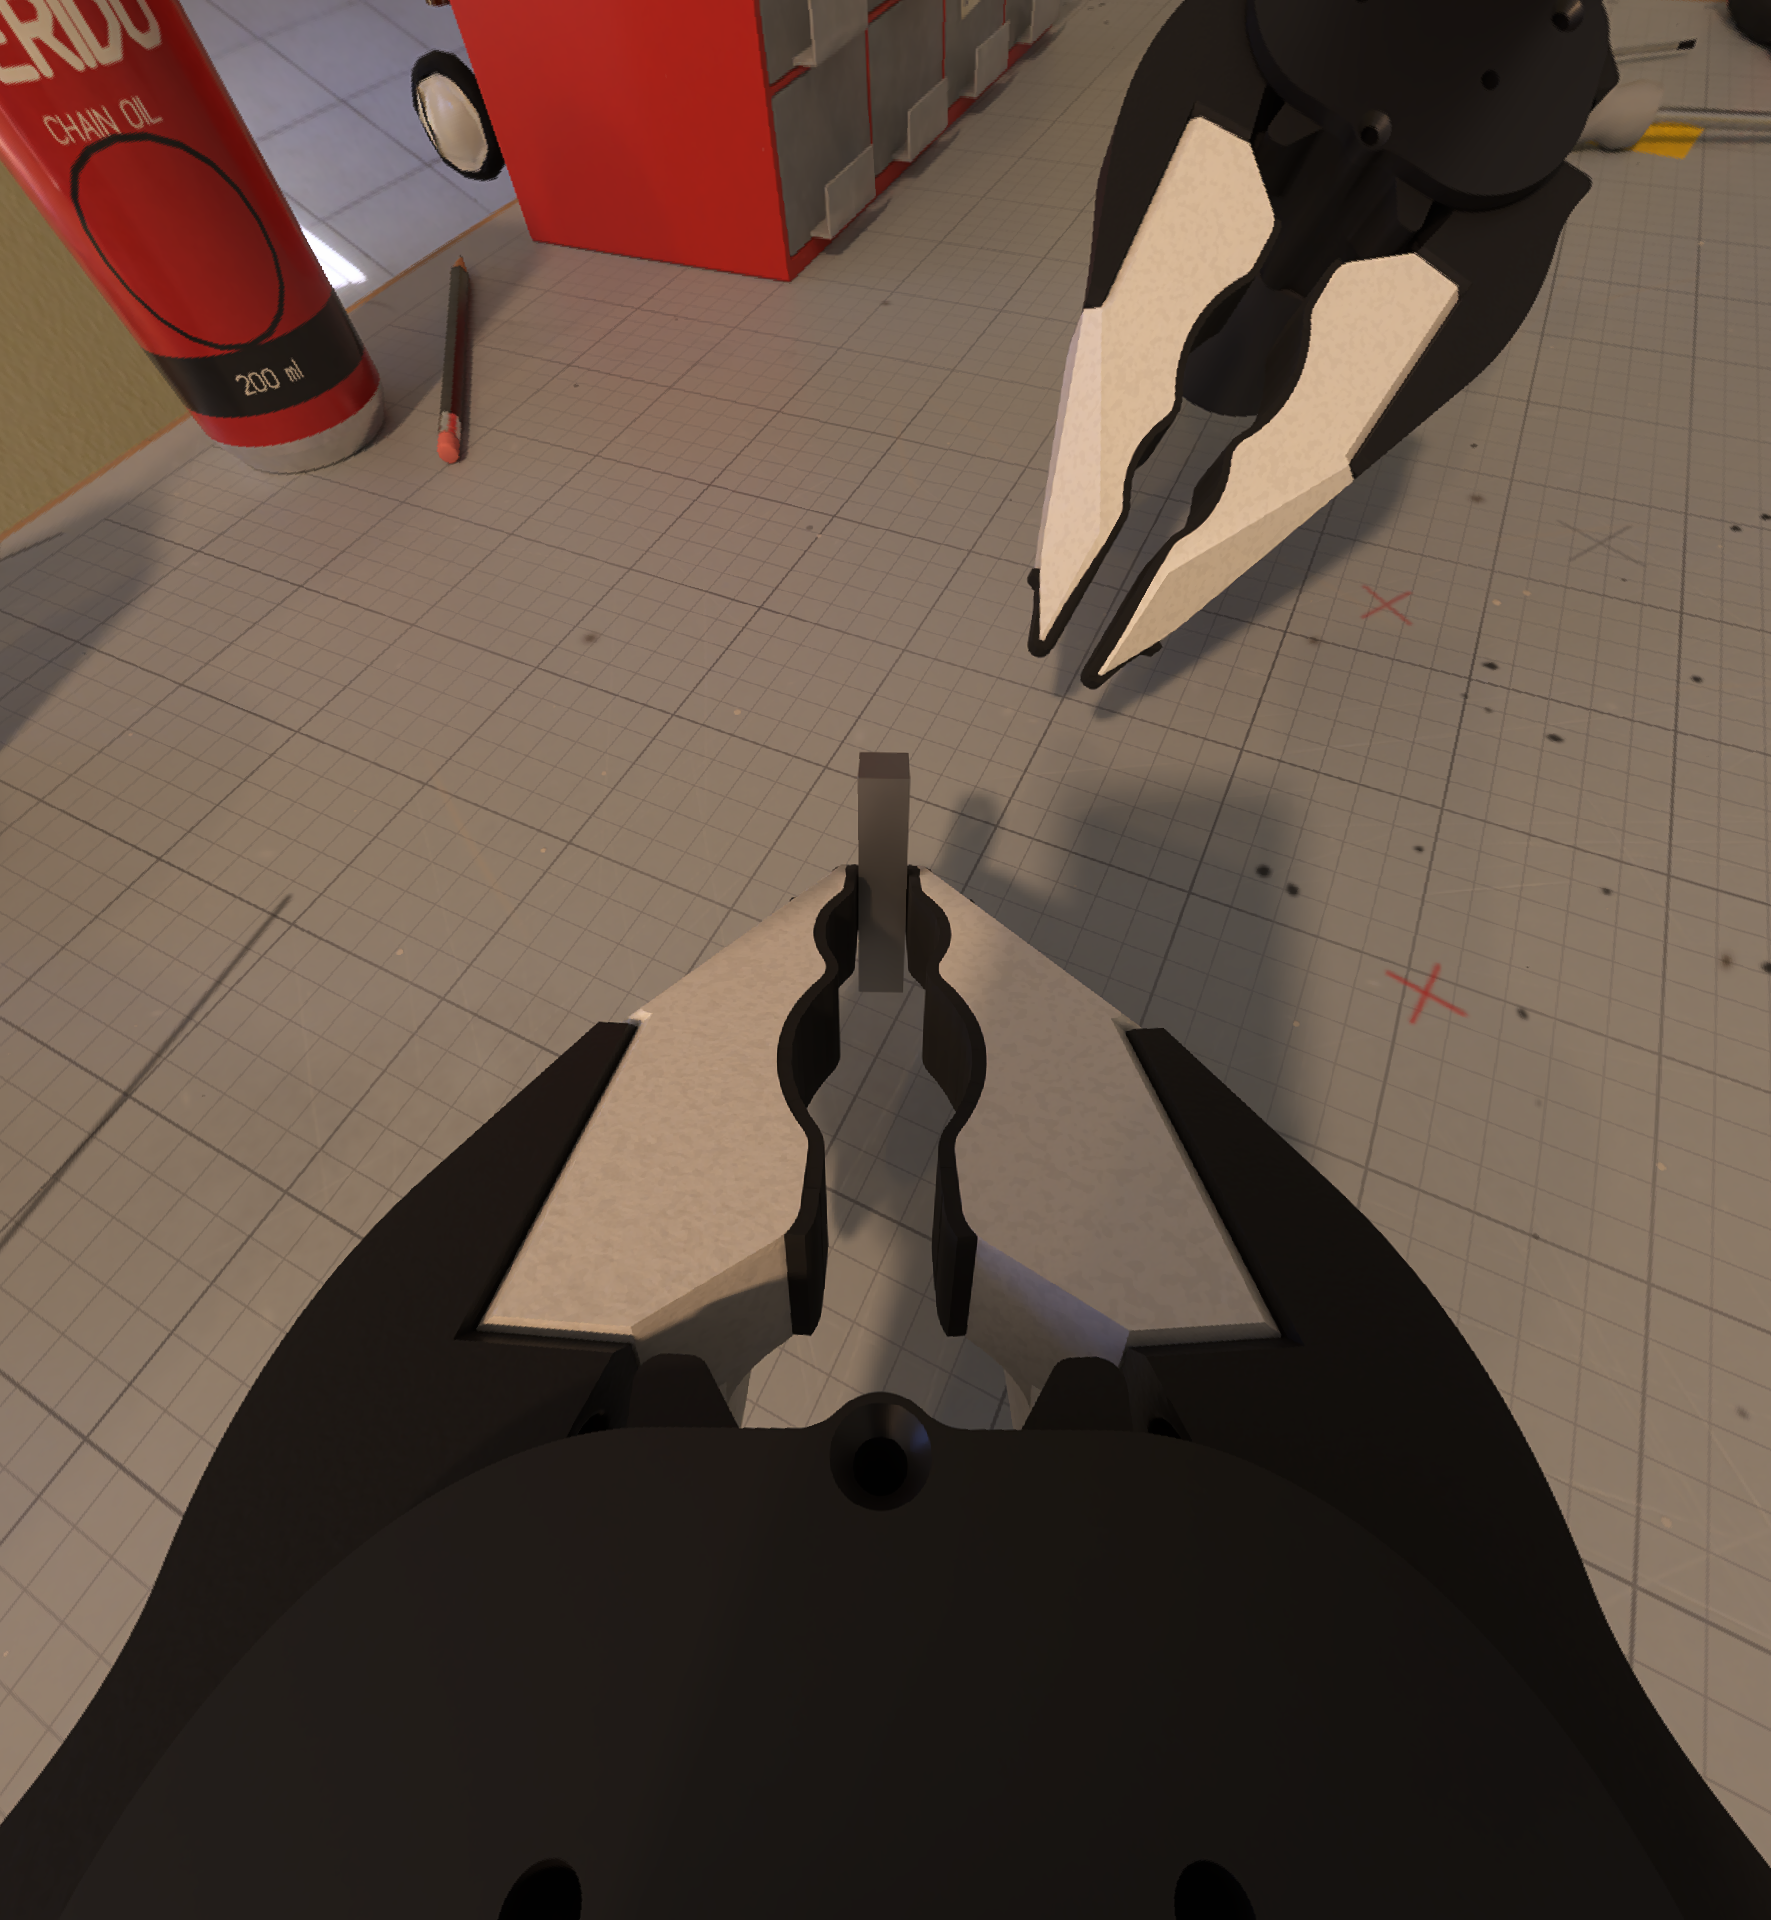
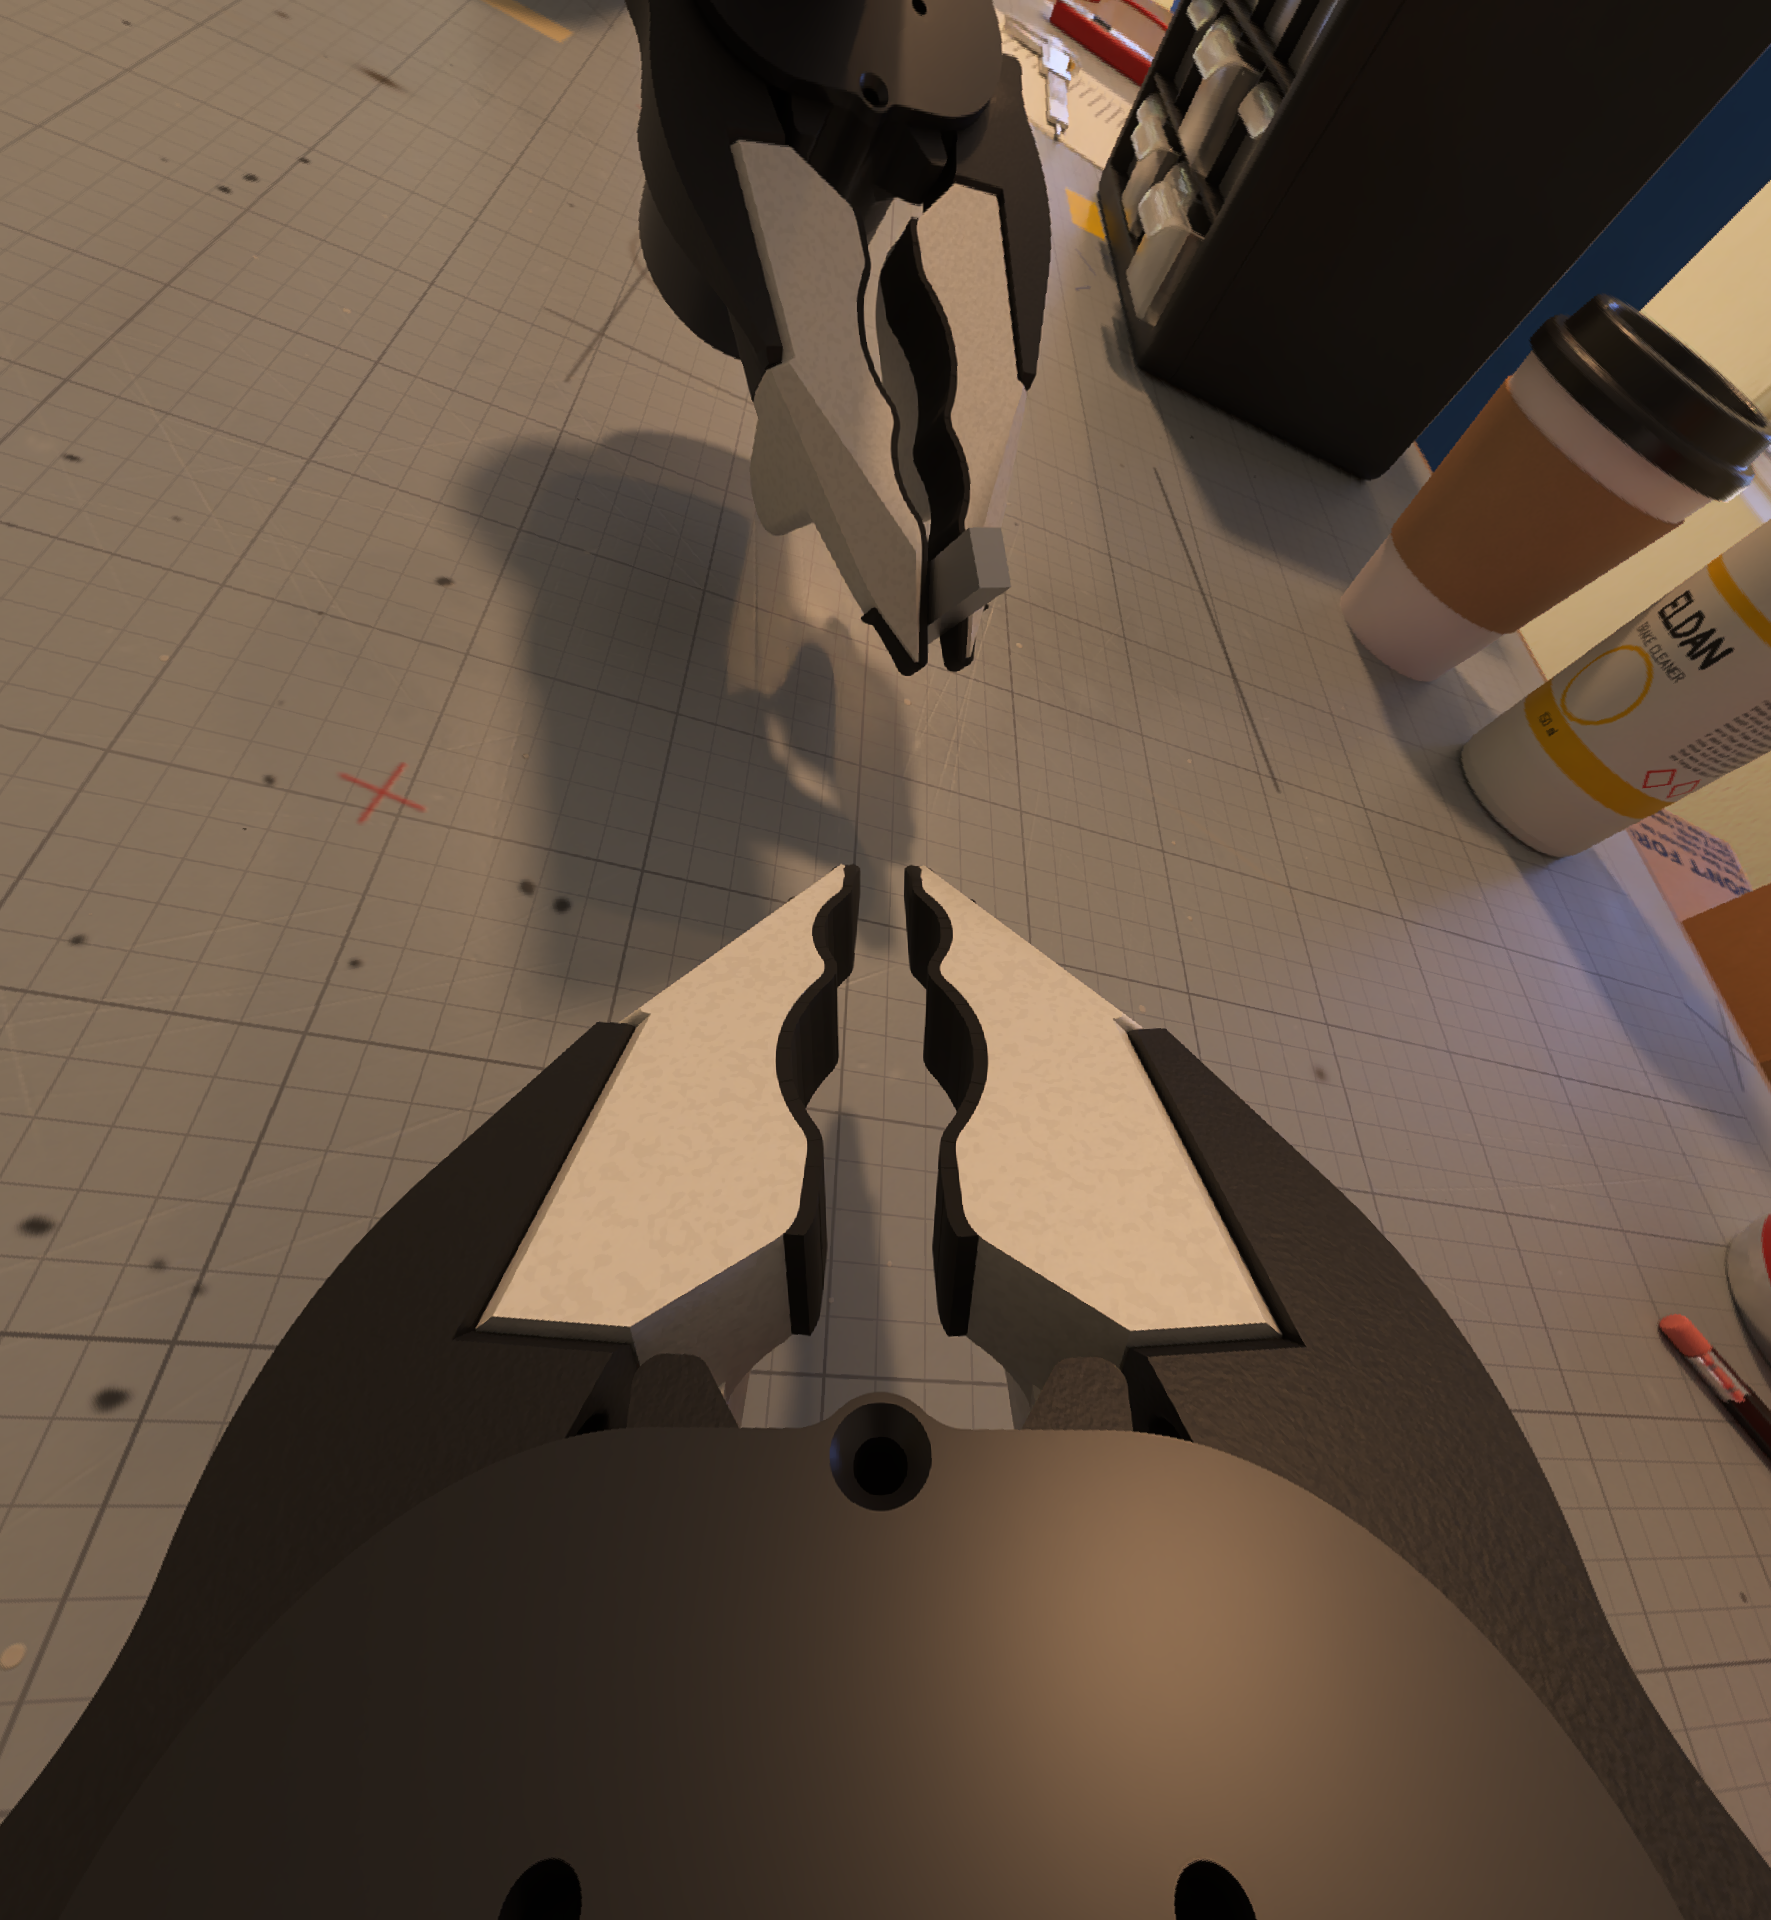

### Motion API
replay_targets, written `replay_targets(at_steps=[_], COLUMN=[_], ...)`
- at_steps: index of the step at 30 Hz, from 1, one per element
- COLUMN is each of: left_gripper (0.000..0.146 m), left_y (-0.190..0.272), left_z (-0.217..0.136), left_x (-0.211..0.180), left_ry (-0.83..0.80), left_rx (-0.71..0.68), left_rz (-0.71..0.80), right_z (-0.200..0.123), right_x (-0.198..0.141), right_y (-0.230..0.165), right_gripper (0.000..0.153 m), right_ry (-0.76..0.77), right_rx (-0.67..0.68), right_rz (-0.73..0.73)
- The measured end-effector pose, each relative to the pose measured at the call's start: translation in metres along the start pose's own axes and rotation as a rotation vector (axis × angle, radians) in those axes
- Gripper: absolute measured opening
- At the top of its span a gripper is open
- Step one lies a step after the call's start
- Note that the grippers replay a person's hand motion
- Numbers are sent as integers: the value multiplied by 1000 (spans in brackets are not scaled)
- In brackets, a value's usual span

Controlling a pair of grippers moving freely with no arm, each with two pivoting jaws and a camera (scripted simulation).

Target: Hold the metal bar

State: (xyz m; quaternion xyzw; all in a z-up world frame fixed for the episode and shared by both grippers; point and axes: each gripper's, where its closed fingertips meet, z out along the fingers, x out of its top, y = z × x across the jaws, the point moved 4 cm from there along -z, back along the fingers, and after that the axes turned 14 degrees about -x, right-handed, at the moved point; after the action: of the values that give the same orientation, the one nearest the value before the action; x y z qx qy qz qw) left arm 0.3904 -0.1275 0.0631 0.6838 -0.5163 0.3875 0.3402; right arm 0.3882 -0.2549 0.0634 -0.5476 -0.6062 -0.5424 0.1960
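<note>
Metal bar (image 1: 882, 873) pinched at the tips of the left gripper (image 1: 882, 883), clear of the surface (image 1: 445, 727).
Grasp looks made; what remains, by my reading, is keeping it steady. Right gripper (image 2: 882, 883) empty, fingers slightly parted, facing the bar from just beyond. Surface: grey gridded cutting mat, red crosses, dark specks. Around it: red oil can (image 1: 164, 229), pencil (image 1: 455, 353), red drawer unit (image 1: 673, 125), coffee cup (image 2: 1556, 488), white bottle (image 2: 1670, 686).
</note>
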Motion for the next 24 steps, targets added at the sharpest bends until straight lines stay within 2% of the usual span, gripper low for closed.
replay_targets(at_steps=[24], left_gripper=[8], left_y=[-1], left_z=[-2], left_x=[0], left_ry=[8], left_rx=[0], left_rz=[-11], right_z=[1], right_x=[-1], right_y=[2], right_gripper=[5], right_ry=[-28], right_rx=[3], right_rz=[48])
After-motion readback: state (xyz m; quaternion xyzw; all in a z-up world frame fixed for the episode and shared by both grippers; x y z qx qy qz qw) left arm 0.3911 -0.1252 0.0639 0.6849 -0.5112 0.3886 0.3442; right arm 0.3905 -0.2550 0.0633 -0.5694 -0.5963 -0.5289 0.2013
